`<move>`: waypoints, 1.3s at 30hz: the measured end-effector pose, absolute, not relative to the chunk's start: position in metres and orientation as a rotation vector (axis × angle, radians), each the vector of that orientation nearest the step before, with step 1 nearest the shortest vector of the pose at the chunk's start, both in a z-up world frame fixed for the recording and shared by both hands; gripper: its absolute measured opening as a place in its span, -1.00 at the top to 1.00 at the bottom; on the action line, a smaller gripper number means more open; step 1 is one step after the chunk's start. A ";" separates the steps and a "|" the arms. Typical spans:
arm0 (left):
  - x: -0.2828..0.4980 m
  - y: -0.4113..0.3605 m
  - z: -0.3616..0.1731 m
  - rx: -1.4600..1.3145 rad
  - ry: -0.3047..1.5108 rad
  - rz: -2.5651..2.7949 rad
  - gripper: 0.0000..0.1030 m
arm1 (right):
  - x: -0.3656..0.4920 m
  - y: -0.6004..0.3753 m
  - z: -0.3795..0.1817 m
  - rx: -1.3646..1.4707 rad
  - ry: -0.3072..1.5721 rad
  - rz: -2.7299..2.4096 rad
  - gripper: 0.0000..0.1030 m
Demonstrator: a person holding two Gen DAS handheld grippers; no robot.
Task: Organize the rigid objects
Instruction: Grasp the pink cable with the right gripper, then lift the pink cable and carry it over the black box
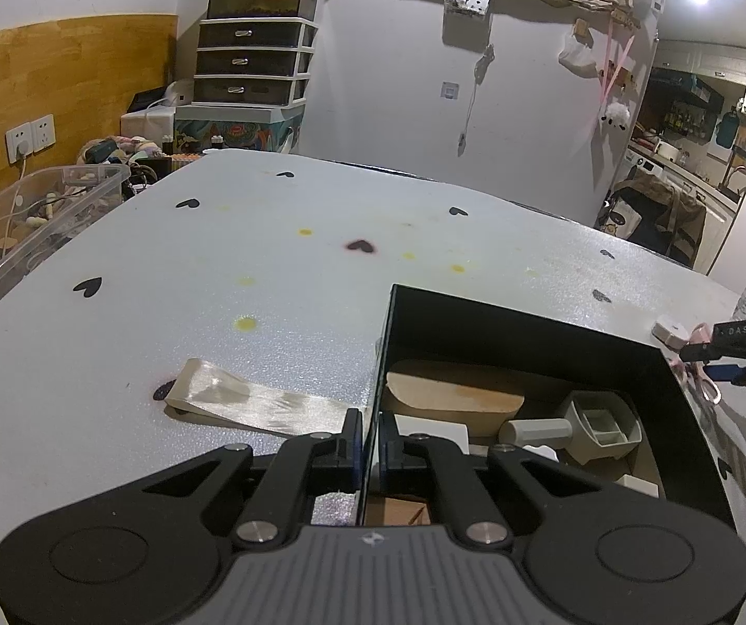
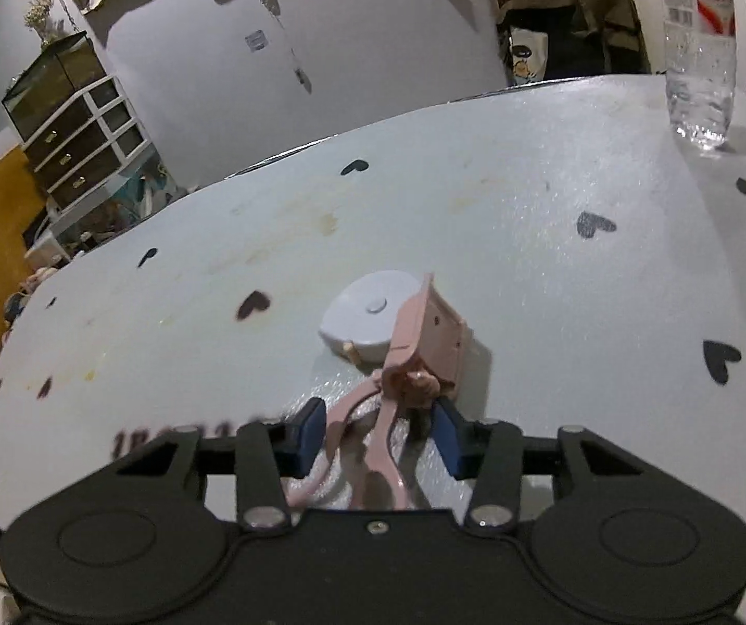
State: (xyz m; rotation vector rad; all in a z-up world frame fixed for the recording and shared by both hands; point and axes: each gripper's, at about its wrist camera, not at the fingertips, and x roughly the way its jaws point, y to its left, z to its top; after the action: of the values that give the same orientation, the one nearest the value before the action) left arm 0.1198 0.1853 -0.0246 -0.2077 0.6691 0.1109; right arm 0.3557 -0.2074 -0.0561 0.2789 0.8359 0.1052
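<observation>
My left gripper [image 1: 371, 437] is shut on the left wall of a black open box [image 1: 529, 328]. Inside the box lie a wooden board [image 1: 451, 396], a beige scoop with a round handle [image 1: 581, 429] and white blocks [image 1: 435, 429]. My right gripper [image 2: 380, 429] is open, its blue pads [image 2: 310, 435] on either side of a pink clip-like object [image 2: 414, 359] lying on the table. A pale round disc [image 2: 367, 312] lies just beyond the pink object. In the left wrist view the right gripper [image 1: 726, 359] sits right of the box.
A shiny ribbon strip [image 1: 248, 398] lies on the table [image 1: 268, 260] left of the box. A clear plastic bottle [image 2: 698, 47] stands at the far right. A clear storage bin [image 1: 24, 224] and a drawer unit [image 1: 253, 60] stand beyond the table's left edge.
</observation>
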 end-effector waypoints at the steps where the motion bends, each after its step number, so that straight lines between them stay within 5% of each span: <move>1: 0.119 0.187 -0.025 -0.207 0.669 0.111 0.90 | 0.357 -0.206 -0.057 0.272 0.835 0.092 0.20; 12: 0.120 0.185 -0.025 -0.208 0.670 0.113 0.90 | 0.364 -0.233 -0.059 0.491 0.811 -0.051 0.23; 18: 0.120 0.184 -0.024 -0.207 0.670 0.113 0.90 | 0.374 -0.227 -0.058 0.518 0.795 -0.060 -0.09; 23: 0.120 0.184 -0.024 -0.207 0.670 0.113 0.90 | 0.376 -0.225 -0.059 0.448 0.772 -0.092 0.22; 39: 0.122 0.183 -0.025 -0.208 0.672 0.113 0.90 | 0.320 -0.226 -0.015 0.419 0.694 0.171 0.26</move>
State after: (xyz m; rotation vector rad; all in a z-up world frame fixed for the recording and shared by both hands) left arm 0.1225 0.1828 -0.0254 -0.2075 0.6716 0.1131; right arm 0.3199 -0.2256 -0.0147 0.4194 0.6938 0.1706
